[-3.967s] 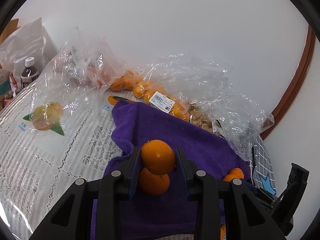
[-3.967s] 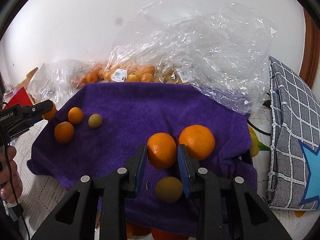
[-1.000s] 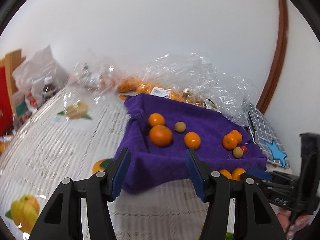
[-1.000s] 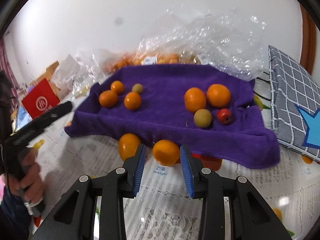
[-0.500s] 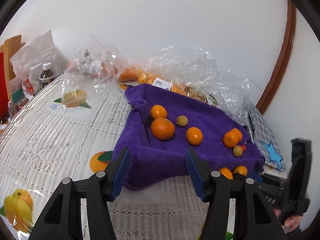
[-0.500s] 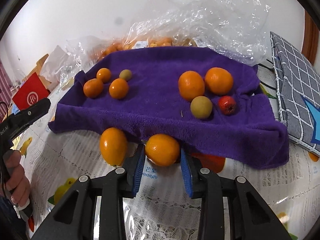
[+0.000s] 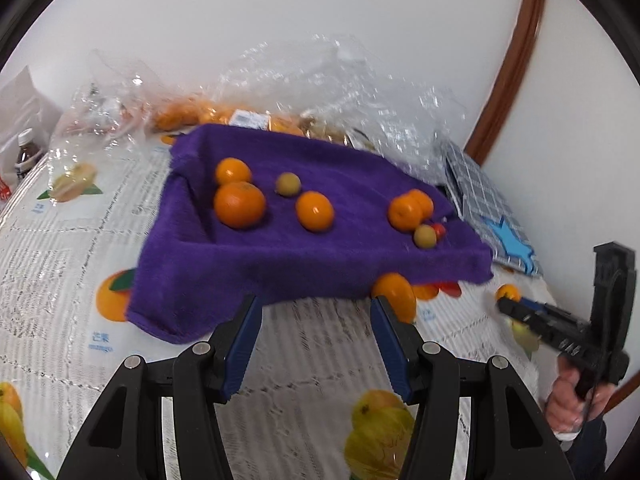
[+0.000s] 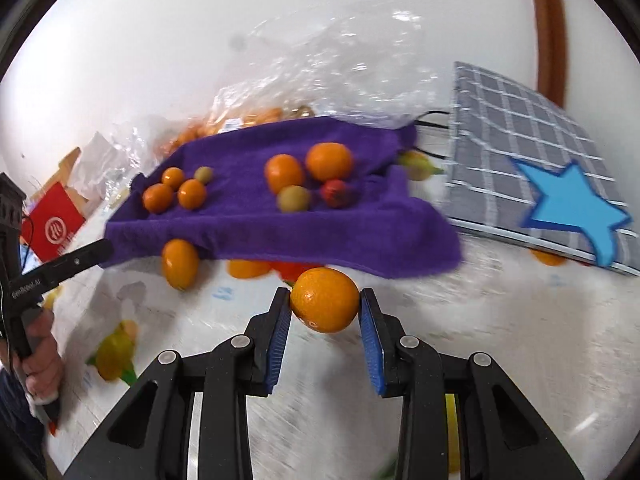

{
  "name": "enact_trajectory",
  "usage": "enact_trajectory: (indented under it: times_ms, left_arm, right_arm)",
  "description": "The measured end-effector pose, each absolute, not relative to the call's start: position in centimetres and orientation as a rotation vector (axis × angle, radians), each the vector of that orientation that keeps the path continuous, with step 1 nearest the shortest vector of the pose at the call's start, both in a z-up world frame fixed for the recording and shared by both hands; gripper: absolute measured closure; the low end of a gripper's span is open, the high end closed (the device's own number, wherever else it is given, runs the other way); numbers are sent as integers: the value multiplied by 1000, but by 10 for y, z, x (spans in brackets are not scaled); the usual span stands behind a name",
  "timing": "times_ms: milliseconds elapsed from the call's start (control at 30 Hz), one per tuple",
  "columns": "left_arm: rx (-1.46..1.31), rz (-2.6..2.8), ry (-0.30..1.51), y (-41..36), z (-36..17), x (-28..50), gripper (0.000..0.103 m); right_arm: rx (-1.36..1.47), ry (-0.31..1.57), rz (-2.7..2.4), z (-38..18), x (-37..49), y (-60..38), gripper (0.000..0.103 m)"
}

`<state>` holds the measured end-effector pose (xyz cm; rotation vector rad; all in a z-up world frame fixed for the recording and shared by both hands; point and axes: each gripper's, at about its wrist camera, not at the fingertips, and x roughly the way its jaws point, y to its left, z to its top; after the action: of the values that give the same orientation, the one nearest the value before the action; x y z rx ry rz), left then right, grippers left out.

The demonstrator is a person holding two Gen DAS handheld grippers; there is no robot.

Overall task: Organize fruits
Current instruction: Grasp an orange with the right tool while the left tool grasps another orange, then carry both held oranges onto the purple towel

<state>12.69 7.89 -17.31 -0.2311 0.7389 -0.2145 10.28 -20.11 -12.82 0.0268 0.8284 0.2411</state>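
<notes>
A purple towel (image 7: 304, 248) (image 8: 280, 224) lies on the table with several oranges and small yellow-green fruits on it. My right gripper (image 8: 325, 300) is shut on an orange (image 8: 325, 305) and holds it in front of the towel's near edge. Another orange (image 8: 180, 264) (image 7: 394, 296) lies on the table by that edge. My left gripper (image 7: 316, 308) is open and empty, in front of the towel. The right gripper also shows at the right of the left wrist view (image 7: 508, 304).
Clear plastic bags of fruit (image 7: 320, 92) lie behind the towel by the wall. A grey checked cushion with a blue star (image 8: 540, 172) lies right of the towel. A bottle (image 7: 26, 152) and a red box (image 8: 54, 224) stand far left. The tablecloth (image 7: 60, 240) has fruit prints.
My right gripper closed on the orange by the towel's edge and has lifted it back and to the right. My left gripper has moved right, still open.
</notes>
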Motion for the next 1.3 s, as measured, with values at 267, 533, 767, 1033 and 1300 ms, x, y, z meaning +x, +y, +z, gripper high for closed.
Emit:
enact_trajectory:
  times_ms: [267, 533, 767, 1033, 1300]
  left_arm:
    - [-212, -257, 760, 44, -175, 133, 49]
    - [-226, -258, 815, 12, -183, 161, 50]
    - [-249, -252, 858, 12, -191, 167, 70]
    - [-285, -254, 782, 20, -183, 153, 70]
    - [-302, -257, 665, 30, -164, 132, 70]
  right_arm:
    - [118, 831, 249, -129, 97, -221, 69]
    - [108, 846, 272, -131, 98, -217, 69]
    - [105, 859, 288, -132, 100, -215, 69]
    - [108, 846, 277, -130, 98, -216, 69]
    - [137, 813, 268, -126, 94, -224, 69]
